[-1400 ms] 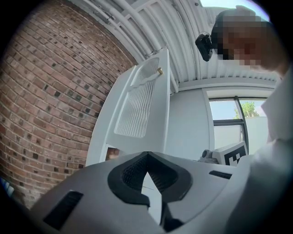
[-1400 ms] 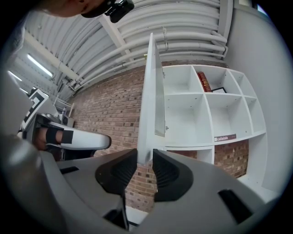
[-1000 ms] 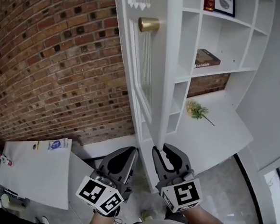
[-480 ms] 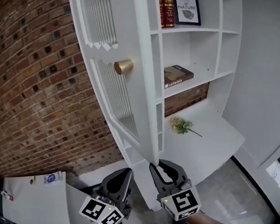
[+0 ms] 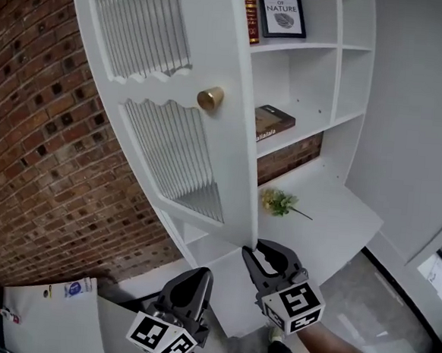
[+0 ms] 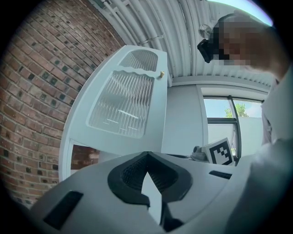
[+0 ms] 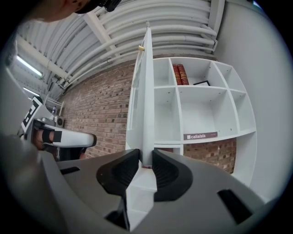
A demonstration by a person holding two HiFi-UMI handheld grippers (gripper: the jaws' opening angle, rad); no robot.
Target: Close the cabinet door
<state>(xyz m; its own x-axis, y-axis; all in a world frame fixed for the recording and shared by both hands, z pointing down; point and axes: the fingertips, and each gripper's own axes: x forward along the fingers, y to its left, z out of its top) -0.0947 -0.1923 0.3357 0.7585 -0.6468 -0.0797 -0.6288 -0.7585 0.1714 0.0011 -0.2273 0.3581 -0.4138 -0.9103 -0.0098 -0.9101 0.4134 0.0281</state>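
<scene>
A brick wall (image 5: 32, 157) fills the left; below it, low in the head view, the left gripper (image 5: 200, 274) hangs clear of the cabinet with its fingertips brought together and nothing between them. Just right of it the white cabinet door (image 5: 224, 157) stands swung out from the cabinet, its two ribbed glass panels facing the bricks and its brass knob (image 5: 209, 99) near the free edge. The right gripper (image 5: 257, 249) sits at the bottom corner of that free edge; its jaws have just been opening a little, yet the right gripper view shows the door's edge between them with a pad close against each face. Further right the open shelf unit (image 5: 333, 82) holds red books (image 5: 249, 14), a framed print (image 5: 283, 11) and a flat-lying book (image 5: 273, 121); a flower sprig (image 5: 278, 201) lies on the white surface below.
</scene>
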